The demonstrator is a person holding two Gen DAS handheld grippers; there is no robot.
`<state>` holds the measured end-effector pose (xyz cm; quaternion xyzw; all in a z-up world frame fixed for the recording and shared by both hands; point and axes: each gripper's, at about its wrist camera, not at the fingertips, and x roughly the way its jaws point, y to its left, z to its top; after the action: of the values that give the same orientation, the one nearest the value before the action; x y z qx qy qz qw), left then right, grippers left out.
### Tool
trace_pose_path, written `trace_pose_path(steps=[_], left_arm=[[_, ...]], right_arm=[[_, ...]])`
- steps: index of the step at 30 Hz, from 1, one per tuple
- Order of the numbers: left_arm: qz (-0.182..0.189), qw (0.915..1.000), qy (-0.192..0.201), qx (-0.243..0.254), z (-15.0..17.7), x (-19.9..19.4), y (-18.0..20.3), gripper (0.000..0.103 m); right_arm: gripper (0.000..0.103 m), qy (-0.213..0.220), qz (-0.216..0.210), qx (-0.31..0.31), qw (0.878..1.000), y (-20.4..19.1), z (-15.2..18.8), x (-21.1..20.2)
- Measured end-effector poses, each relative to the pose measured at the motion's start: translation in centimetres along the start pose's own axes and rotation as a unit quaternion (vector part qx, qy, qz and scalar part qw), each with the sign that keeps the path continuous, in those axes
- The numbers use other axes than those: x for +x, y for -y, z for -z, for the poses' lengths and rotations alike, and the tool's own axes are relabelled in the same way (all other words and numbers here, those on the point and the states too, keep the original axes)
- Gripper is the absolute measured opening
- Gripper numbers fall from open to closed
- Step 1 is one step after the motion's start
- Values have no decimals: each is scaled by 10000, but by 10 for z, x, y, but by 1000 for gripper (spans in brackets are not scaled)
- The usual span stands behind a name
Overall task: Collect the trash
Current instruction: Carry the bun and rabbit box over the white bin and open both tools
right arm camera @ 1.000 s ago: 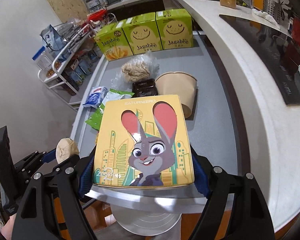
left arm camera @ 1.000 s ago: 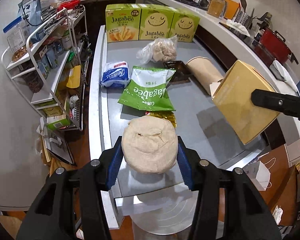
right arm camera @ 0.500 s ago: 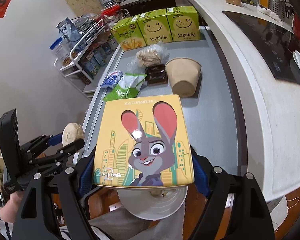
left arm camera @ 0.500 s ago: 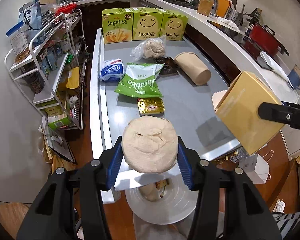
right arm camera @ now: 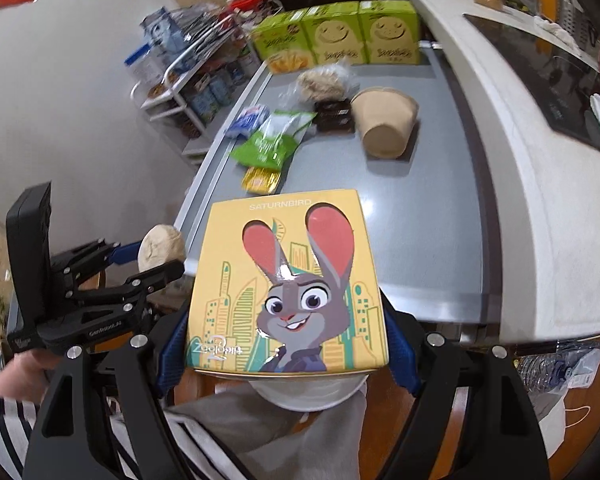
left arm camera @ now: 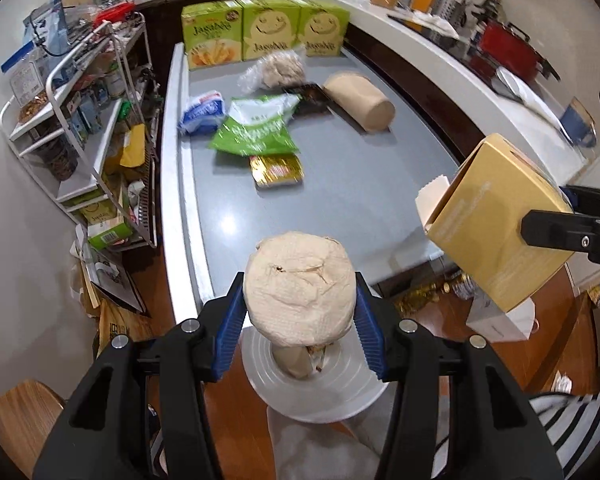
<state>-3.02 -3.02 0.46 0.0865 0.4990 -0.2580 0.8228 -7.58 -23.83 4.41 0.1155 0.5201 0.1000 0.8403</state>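
Observation:
My left gripper [left arm camera: 299, 332] is shut on a crumpled beige paper wad [left arm camera: 299, 280], held above a round white bin [left arm camera: 352, 392] off the table's near edge. The wad also shows in the right wrist view [right arm camera: 160, 246]. My right gripper [right arm camera: 288, 344] is shut on a yellow rabbit-print box [right arm camera: 288, 280], held above the same bin [right arm camera: 320, 394]; the box shows at the right in the left wrist view [left arm camera: 496, 232]. On the grey table [left arm camera: 340, 200] lie a green snack bag [left arm camera: 256, 130], a gold wrapper [left arm camera: 278, 170], a blue packet [left arm camera: 202, 112], a tipped paper cup [left arm camera: 360, 100] and a clear bag [left arm camera: 276, 68].
Three green Jagabee boxes [left arm camera: 260, 32] stand at the table's far end. A wire shelf rack [left arm camera: 80, 120] stands to the left. A white counter [right arm camera: 520, 140] with a red pot [left arm camera: 508, 48] runs along the right. A wooden chair [left arm camera: 16, 416] is at the lower left.
Both grippers have drawn back from the table with their loads. The white bin has come into view under them and more of the table shows.

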Motion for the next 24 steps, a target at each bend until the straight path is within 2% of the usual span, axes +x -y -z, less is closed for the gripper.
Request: trace_pose_path(steps=[5,13,24], left_arm=[[91,9995,-280,137,20,6,10,52],[137,9957,-863,318,50,31,21,52],[59,9899,-1370,360,76,73,28,52]], right_arm=[[78,-278,-67,-107,9995,-5,19,5],[78,-809,53,-256,9964,-4,51,25],[78,-1395,326,-200,9895,7,80,96]])
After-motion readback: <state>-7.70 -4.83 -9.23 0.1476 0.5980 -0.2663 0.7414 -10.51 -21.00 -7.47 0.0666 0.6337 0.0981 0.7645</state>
